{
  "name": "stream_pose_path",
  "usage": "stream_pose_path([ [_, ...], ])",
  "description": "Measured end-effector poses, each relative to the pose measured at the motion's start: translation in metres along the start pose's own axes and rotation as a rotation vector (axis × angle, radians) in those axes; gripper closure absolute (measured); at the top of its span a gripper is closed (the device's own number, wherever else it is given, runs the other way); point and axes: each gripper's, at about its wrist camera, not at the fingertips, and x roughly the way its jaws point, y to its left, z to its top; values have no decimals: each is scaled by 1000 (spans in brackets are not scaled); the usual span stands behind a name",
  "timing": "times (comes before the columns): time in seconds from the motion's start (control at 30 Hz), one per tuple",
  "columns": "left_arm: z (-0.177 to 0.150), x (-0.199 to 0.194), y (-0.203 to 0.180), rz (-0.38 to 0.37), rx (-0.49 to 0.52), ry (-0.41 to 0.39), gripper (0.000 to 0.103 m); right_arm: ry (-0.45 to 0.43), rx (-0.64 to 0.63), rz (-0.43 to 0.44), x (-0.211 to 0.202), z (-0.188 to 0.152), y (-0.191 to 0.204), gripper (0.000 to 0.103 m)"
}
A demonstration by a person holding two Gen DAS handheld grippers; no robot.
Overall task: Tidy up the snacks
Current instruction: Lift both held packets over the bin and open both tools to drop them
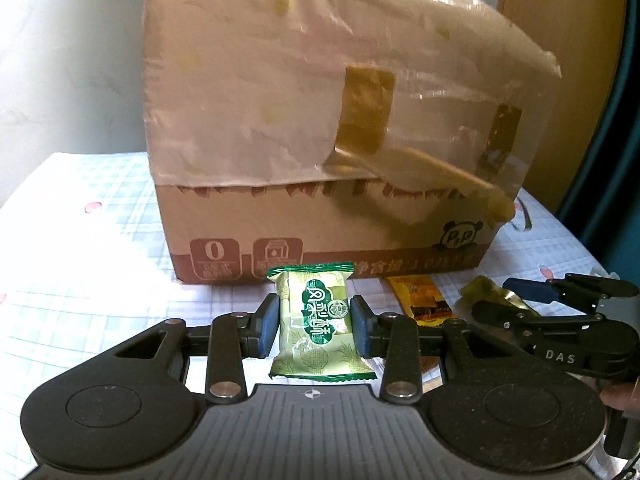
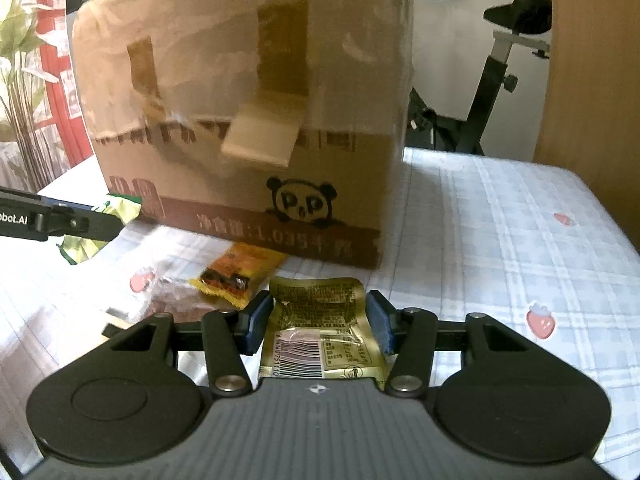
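A: Tongs first. What does each pair hold?

B: The left tongs are clamped on a green snack packet, blue pads pressing its two long sides near the middle. The right tongs are closed on a gold foil packet, barcode side up, pads on its side edges.

A: Where do those sit relative to the cardboard box?

B: Both are in front of the box, on its printed face side. From the left wrist view the green packet hangs before the lower left part of that face; the gold one is in front of the panda mark. An orange packet lies loose on the checked tablecloth just in front of the box, between the two pairs of tongs. I cannot tell whether either held packet still touches the table.

A: How will they handle?

B: Light and soft, I would judge. The gold foil is already crumpled and bowed between the pads, so it looks slippery and easy to crush; a mid-side grip with modest squeeze seems right. The green one looks puffed and pillow-like, its contents probably crumbly, so holding across the body rather than the crimped ends suits it.

A: And the box?

B: It is wrapped above in pale plastic with brown tape patches and a loose flap hanging on its front. Its opening is not visible.
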Motion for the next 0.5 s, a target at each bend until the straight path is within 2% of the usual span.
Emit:
stream_pose_path([
  [0.5,10,-49,10,6,-17,-83,63,-103,-17,25,-46,23,17,49],
])
